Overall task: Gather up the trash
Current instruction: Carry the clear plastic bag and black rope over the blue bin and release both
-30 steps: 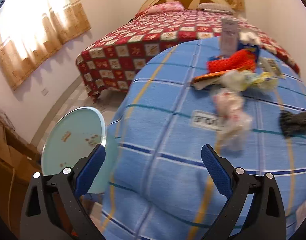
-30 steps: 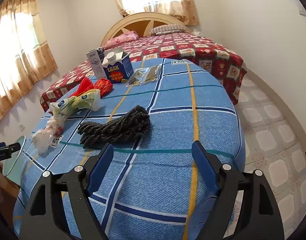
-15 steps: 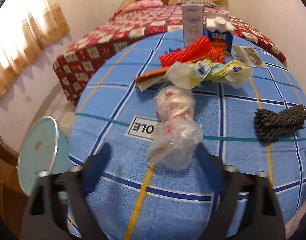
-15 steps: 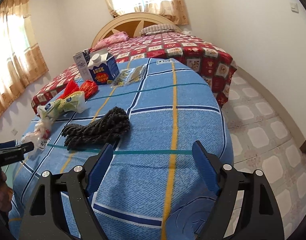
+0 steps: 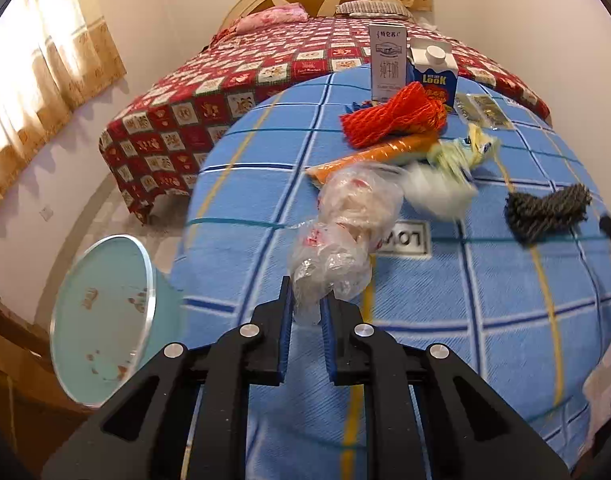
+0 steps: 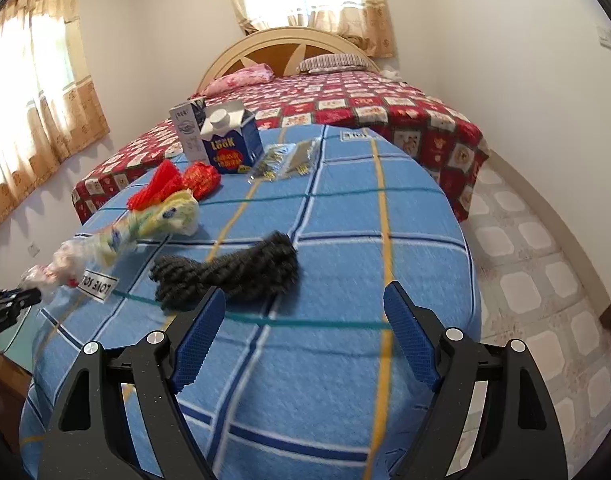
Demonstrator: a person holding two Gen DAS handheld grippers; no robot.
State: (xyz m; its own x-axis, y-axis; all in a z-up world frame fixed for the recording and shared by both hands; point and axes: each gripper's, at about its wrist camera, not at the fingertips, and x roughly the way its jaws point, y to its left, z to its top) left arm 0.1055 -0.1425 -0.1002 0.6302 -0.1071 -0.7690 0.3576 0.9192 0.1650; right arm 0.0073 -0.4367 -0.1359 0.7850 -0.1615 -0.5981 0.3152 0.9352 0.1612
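My left gripper (image 5: 307, 310) is shut on the near end of a crumpled clear plastic bag (image 5: 345, 232) lying on the blue checked tablecloth (image 5: 445, 320). The bag also shows in the right wrist view (image 6: 61, 266), with the left gripper (image 6: 25, 298) at its end. My right gripper (image 6: 305, 332) is open and empty above the cloth, just in front of a dark knitted bundle (image 6: 229, 274). Other trash lies beyond: a yellow-white wrapper (image 5: 457, 156), an orange packet (image 5: 381, 154), a red net bag (image 5: 393, 120).
A blue LOOK carton (image 5: 433, 76) and a white carton (image 5: 387, 62) stand at the table's far side, with flat clear packets (image 5: 481, 110) beside them. A pale green round bin (image 5: 105, 320) stands on the floor at left. A red quilted bed (image 6: 365, 104) lies behind.
My left gripper moved forward and closed on the clear plastic bag. My right gripper shifted closer to the dark knitted bundle and stayed open.
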